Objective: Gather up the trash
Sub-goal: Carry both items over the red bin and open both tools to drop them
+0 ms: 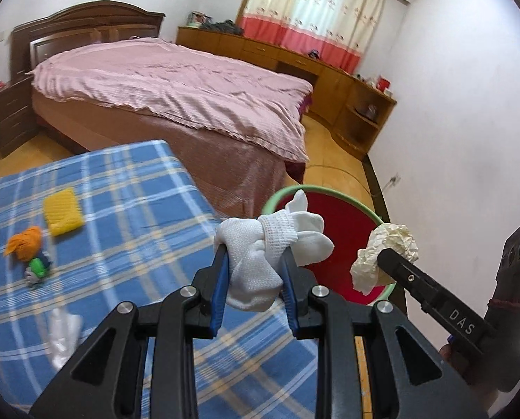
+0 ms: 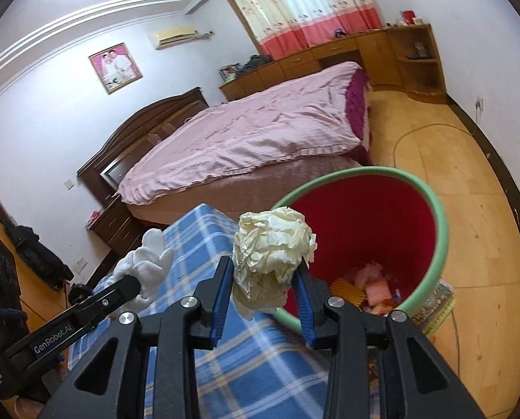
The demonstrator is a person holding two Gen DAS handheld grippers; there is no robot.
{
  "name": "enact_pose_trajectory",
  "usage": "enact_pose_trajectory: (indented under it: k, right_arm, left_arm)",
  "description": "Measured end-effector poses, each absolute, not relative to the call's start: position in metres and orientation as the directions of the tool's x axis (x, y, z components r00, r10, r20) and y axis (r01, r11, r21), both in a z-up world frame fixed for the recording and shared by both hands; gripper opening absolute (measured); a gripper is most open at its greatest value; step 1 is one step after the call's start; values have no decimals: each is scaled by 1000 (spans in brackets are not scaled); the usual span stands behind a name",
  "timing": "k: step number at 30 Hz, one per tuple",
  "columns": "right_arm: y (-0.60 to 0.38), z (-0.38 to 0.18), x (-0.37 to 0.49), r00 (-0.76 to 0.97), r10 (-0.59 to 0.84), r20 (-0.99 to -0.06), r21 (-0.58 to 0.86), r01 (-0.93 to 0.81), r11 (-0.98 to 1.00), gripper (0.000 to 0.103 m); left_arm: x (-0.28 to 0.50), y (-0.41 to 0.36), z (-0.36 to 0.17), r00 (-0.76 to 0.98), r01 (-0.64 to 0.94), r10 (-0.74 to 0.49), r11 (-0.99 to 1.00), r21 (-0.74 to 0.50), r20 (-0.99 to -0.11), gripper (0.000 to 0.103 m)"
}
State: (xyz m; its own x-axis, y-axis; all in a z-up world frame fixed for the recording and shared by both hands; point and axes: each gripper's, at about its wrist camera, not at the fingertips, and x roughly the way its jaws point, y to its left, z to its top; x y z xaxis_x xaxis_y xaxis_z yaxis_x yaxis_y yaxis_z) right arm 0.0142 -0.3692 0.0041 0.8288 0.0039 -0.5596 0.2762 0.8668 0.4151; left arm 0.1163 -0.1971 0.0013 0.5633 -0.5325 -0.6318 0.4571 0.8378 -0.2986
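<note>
Gripping a white sock (image 1: 260, 255), left jaws; right jaws clamp seemingly crumpled paper (image 2: 272, 248).

I'm seeing blue plaid table (image 1: 127, 188) carrying yellow sponge (image 1: 63, 216), orange-haired toy (image 1: 29, 249) mid-table, white wrapper (image 1: 61, 335) nearer my edge.

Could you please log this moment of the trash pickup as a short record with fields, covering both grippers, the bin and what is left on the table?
left gripper: shut on a knotted white glove
right gripper: shut on a crumpled paper ball
bin: red inside, green rim, beside the table; scraps already at the bottom
position: both loads near the bin's rim, not yet released
table: blue plaid cloth
left on table: yellow block, orange-haired toy figure, clear plastic scrap
</note>
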Motion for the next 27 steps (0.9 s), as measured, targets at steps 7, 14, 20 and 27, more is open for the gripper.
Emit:
enact_pose_trajectory:
  k: [7, 14, 20, 27]
  right_arm:
    - [-404, -20, 15, 804, -16, -594, 424, 330, 843, 38]
    - [-436, -45, 21, 769, -21, -639, 431, 381, 818, 38]
    - [-451, -55, 26, 761, -21, -649, 446, 402, 800, 42]
    - [-455, -55, 31, 765, -13, -643, 459, 400, 793, 47]
  left_arm:
    - [126, -245, -19, 508, 507, -545, 815, -279, -667, 28]
    - [134, -284, -47, 449, 531, -534, 805, -267, -717, 28]
    - [137, -303, -55, 415, 531, -529, 801, -274, -740, 35]
    - [142, -294, -46, 447, 506, -540, 810, -296, -714, 47]
